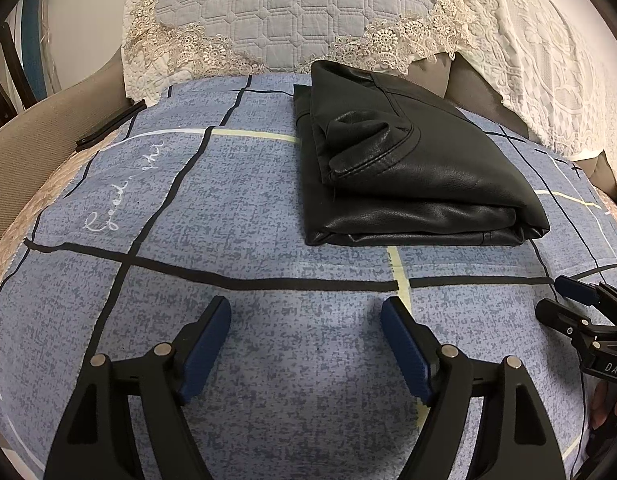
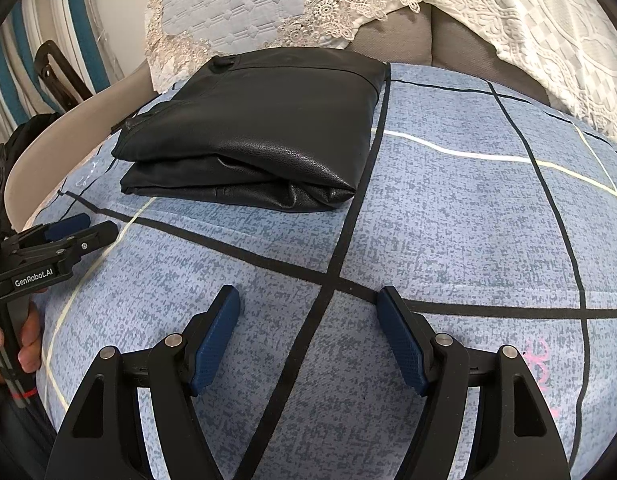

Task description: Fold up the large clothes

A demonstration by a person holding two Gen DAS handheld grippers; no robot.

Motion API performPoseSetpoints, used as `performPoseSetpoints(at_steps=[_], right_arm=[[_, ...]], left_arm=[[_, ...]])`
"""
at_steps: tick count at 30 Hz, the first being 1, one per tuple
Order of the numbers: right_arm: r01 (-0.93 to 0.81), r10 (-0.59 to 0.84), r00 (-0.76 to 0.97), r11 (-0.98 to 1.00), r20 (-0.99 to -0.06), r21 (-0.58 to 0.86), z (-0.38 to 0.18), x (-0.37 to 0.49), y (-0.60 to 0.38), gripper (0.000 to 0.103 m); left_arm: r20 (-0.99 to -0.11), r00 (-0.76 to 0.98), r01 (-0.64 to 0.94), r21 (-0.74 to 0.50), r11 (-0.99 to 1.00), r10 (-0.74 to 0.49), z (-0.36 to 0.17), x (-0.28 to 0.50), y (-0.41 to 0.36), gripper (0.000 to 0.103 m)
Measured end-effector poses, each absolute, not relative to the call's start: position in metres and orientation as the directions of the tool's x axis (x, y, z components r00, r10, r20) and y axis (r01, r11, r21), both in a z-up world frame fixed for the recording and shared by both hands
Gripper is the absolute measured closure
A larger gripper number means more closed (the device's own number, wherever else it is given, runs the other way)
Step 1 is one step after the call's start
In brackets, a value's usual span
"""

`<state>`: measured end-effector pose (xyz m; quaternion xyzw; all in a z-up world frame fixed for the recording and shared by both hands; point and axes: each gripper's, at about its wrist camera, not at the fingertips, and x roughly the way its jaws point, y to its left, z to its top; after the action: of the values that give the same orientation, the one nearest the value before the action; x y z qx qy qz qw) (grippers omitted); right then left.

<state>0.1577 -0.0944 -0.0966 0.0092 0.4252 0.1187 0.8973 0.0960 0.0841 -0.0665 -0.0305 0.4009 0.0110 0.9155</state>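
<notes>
Two tools, left tool (image 1: 306, 312) and right tool (image 2: 308, 302), are held wide, empty. Folded black leather garment (image 1: 404, 168) is laid on blue checked sheet (image 1: 228, 208), long axis toward lace pillows (image 1: 292, 12).

The folded garment (image 1: 408, 176) is showing glossy black at twelve o'clock. The bedsheet (image 1: 236, 208) is wearing mottled blue crossed by black, white and pale yellow lines. The quilted pillow (image 1: 292, 4) is showing pale blue with beige lace trim.
</notes>
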Motion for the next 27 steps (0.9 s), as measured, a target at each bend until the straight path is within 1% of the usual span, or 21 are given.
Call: performPoseSetpoints(at_steps=[17, 27], right_arm=[[-0.209, 0.223, 0.607, 0.971, -0.763, 0.117, -0.0969, 0.1564, -0.0937, 0.031], [-0.209, 0.222, 0.606, 0.971, -0.764, 0.116, -0.0965, 0.1571, -0.0933, 0.031]], left_arm=[[-0.742, 0.67, -0.048, -0.032, 0.998, 0.008, -0.0667, 0.0975, 0.0839, 0.019], [-0.748, 0.663, -0.054, -0.024, 0.998, 0.018, -0.0656, 0.098, 0.0822, 0.019]])
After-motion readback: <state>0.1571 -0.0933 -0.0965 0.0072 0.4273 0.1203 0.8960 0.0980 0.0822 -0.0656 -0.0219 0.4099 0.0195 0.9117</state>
